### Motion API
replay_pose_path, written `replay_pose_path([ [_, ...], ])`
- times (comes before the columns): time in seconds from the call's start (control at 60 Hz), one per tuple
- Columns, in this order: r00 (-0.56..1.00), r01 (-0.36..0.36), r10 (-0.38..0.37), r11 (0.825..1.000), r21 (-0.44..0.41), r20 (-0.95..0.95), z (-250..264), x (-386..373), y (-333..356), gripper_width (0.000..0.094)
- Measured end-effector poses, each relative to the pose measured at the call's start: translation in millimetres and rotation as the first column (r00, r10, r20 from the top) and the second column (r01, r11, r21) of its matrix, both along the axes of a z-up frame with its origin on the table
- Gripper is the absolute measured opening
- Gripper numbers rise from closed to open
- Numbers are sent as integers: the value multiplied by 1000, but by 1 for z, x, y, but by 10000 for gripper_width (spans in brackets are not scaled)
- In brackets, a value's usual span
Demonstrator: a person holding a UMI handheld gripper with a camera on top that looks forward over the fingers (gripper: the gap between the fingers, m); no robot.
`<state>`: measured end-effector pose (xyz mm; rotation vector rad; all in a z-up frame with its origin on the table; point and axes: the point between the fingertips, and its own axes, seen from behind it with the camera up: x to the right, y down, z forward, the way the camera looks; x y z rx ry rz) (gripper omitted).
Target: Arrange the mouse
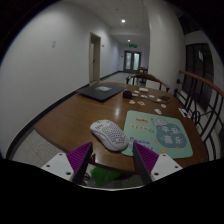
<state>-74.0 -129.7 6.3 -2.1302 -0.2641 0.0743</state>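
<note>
I hold my gripper (112, 165) low over the near edge of the round brown wooden table (60, 118), its two purple-padded fingers (78, 158) spread apart with nothing between them. The white perforated computer mouse (108, 134) sits just ahead of my fingers, resting on the tabletop with its nose angled away to my left, right beside the pale green patterned mouse mat (157, 130) that lies ahead and to my right; whether its edge overlaps the mat I cannot tell. I judge the mat is where the mouse belongs, so I keep my fingers wide to straddle its body before closing. Well beyond, across the table, lies a dark closed laptop (100, 91), and some small scattered items I cannot identify. I would come in along the mouse's length so the pads press its flanks and not its curved shell.
</note>
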Motion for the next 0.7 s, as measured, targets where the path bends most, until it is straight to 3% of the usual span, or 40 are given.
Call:
replay_pose_path([
  [0.233,1000,-25,25,999,-20,-8,-12,-10,57,808],
  [0.333,1000,12,-12,1000,-29,-23,-11,-12,77,780],
  [0.383,999,29,-30,999,-36,-22,-12,-8,93,729],
  [0.45,997,75,-76,997,-20,-19,-12,-1,99,520],
  [0.483,995,97,-97,995,-7,-27,-9,-11,93,482],
  [0.55,997,77,-77,997,13,3,-11,-1,102,390],
  [0.633,997,41,-42,999,-6,-63,-1,-14,97,347],
  [0.7,996,54,-49,996,73,-72,30,-2,100,345],
])
